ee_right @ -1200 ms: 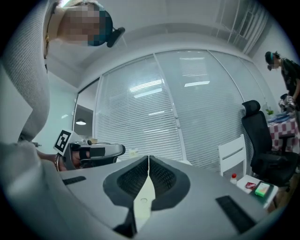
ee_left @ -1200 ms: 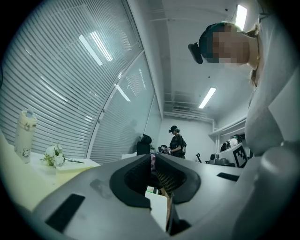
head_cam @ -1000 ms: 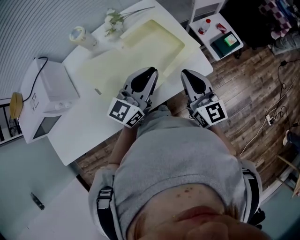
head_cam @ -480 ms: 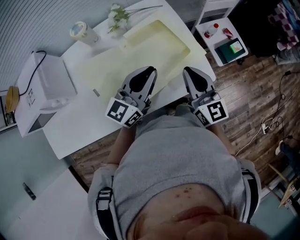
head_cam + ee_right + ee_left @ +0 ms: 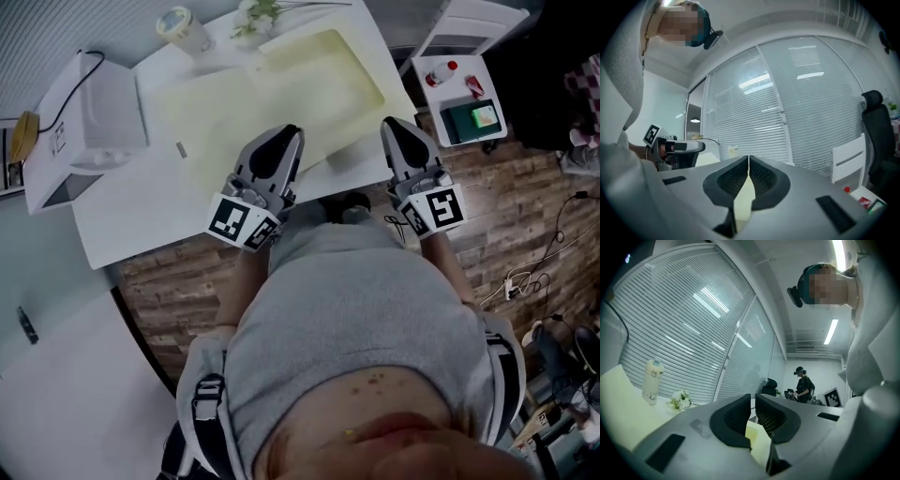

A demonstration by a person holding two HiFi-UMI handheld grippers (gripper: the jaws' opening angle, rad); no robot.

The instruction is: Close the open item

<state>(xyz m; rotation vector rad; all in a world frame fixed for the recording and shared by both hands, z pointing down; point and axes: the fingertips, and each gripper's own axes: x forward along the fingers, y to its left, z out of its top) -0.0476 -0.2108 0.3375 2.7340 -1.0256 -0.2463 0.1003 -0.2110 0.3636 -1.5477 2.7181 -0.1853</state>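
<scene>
Head view: the white machine (image 5: 89, 112) sits at the left end of the table (image 5: 131, 220), well apart from both grippers. Which part of it is open, I can't tell. Left gripper (image 5: 284, 133) and right gripper (image 5: 390, 124) hover over the near edge.

Left gripper view: jaws a narrow slit apart, nothing between them; bottle (image 5: 651, 380) and flowers (image 5: 680, 400) beyond.

Right gripper view: jaws pressed together, empty.

The bench (image 5: 131, 211) has slid up toward 12 o'clock. The cup (image 5: 184, 30) and flowers (image 5: 257, 13) now sit at the top edge. The left gripper (image 5: 281, 137) and right gripper (image 5: 395, 127) have moved a bit wider apart.
</scene>
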